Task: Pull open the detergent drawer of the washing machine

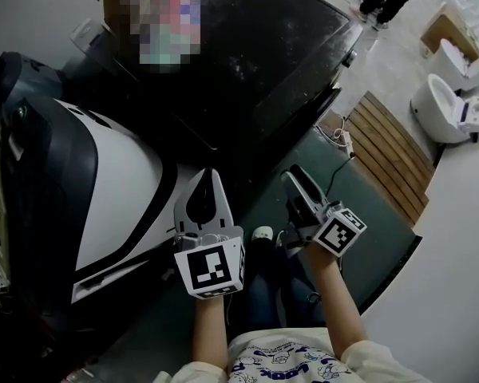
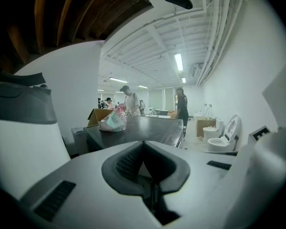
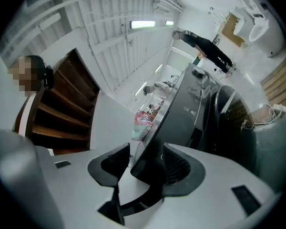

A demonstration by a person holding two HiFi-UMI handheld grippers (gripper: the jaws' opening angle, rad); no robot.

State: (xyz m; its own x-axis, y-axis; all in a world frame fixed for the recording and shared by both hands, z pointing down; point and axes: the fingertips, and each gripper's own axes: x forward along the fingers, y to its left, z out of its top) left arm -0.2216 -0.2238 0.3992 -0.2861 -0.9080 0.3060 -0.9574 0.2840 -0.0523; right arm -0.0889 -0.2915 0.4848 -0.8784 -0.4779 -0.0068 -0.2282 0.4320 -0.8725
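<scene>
Fingers (image 3: 181,168) of the right gripper (image 1: 297,178) are spread and empty; the left gripper's (image 1: 206,180) fingers (image 2: 126,163) are pressed together.
I cannot pick out the drawer; it likely sits shut in the dark washer's (image 1: 263,54) upper front band. It is probably light, stiff plastic that slides easily: hook its recessed lip and pull straight. The right gripper is nearest.

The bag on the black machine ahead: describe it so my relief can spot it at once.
Start at the black washing machine, the big dark block in the middle of the left gripper view. On its flat top, at the far left corner, lies the bag. It is soft, crumpled, pink and pale green, unlike the stiff brown cardboard box beside it.
</scene>
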